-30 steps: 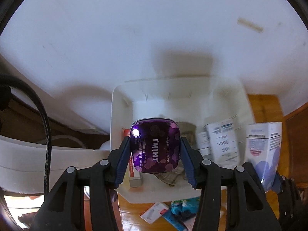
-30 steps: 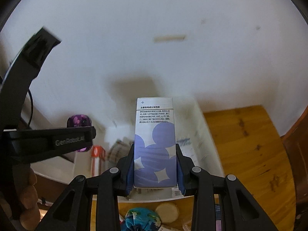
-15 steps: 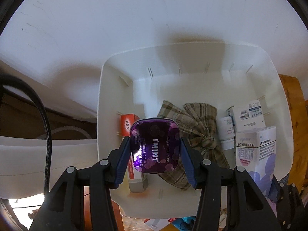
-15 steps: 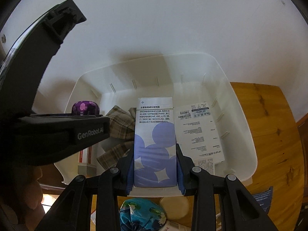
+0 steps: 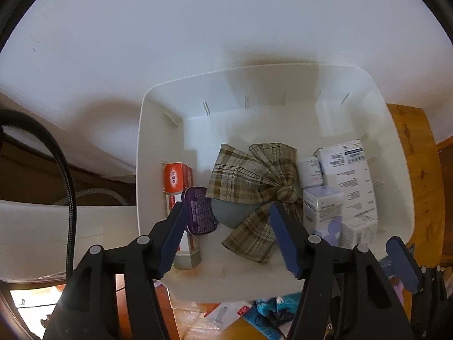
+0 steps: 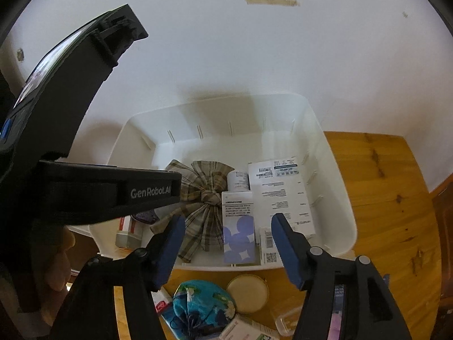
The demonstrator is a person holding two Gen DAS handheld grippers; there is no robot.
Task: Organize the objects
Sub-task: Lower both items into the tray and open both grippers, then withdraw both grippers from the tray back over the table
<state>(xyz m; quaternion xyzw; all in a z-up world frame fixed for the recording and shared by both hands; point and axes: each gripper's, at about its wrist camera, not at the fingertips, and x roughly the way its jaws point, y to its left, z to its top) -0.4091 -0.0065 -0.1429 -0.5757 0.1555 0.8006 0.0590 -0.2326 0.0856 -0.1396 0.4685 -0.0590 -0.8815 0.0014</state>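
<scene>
In the white bin [image 5: 158, 130], from left to right, an orange-capped box [image 5: 177, 181], the purple mint tin [image 5: 199, 211] tilted on edge, a plaid bow [image 5: 254, 181] and the blue-spotted white carton [image 6: 237, 226] among white boxes [image 6: 280, 187] are seen. The left hand-held gripper [image 5: 228, 236] is spread wide just beside the tin. The right hand-held gripper [image 6: 228, 245] is likewise spread, the carton lying free between its fingers, above the wooden counter [image 6: 382, 198].
</scene>
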